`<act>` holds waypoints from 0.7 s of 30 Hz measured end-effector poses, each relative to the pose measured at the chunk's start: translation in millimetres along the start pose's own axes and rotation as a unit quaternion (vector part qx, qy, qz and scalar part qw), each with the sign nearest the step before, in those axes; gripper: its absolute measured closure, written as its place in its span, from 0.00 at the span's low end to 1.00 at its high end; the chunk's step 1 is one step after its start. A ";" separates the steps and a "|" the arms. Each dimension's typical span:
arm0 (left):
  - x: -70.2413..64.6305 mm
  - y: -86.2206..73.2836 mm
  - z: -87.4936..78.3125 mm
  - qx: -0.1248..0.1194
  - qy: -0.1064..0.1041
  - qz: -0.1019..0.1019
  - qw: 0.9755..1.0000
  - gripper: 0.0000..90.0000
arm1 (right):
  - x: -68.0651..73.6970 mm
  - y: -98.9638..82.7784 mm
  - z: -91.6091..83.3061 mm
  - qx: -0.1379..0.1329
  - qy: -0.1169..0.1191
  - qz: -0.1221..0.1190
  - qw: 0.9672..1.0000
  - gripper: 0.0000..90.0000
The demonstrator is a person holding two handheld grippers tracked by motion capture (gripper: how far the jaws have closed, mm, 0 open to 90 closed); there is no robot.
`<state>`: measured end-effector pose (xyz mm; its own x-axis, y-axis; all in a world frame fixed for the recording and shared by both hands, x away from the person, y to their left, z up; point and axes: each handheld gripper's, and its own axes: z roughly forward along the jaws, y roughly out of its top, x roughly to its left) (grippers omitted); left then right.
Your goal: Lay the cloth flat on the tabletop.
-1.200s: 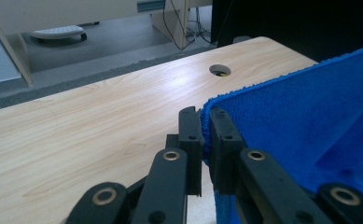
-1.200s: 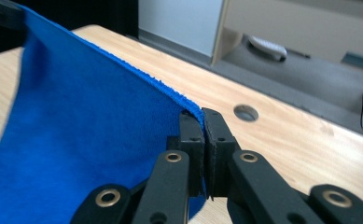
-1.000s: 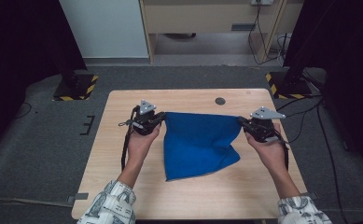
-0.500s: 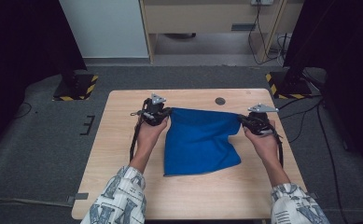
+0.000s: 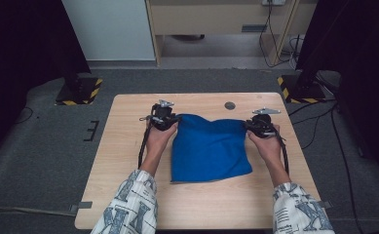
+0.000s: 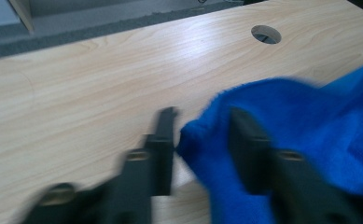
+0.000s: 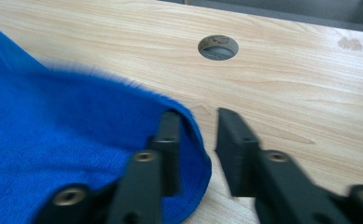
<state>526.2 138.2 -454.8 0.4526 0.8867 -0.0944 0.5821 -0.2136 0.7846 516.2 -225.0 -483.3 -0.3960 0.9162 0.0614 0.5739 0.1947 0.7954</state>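
the blue cloth (image 5: pixel 210 150) lies on the table (image 5: pixel 128 146), nearer to us than the round hole (image 5: pixel 230 105). our left gripper (image 5: pixel 166 118) and right gripper (image 5: pixel 255 126) sit at its 2 far corners; both have just been opening, each corner loose between parted jaws.

Left gripper (image 5: pixel 163 117) and right gripper (image 5: pixel 262 126): black bodies, grey three-cornered top plates, black trailing cables. Black jaws carry round screw holes. Sleeves (image 5: pixel 128 207) white, blue-grey patterned.
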 end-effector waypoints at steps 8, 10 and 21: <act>3.4 -1.5 -3.4 0.000 0.012 -0.005 1.000 0.45 | -0.8 2.9 -0.9 -0.007 -0.017 0.005 1.000 0.45; 4.6 -2.5 -5.9 -0.003 0.010 -0.005 1.000 0.44 | -1.6 2.8 -1.3 -0.006 -0.021 0.003 1.000 0.42; 10.2 -12.2 -16.6 -0.012 0.007 -0.002 1.000 0.40 | 0.0 3.1 -6.0 0.000 -0.027 -0.004 1.000 0.40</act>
<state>512.5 156.7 -455.2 0.4416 0.8928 -0.0891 0.5677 -0.2011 0.7983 513.7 -226.5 -477.2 -0.3608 0.9324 0.0216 0.5704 0.2023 0.7960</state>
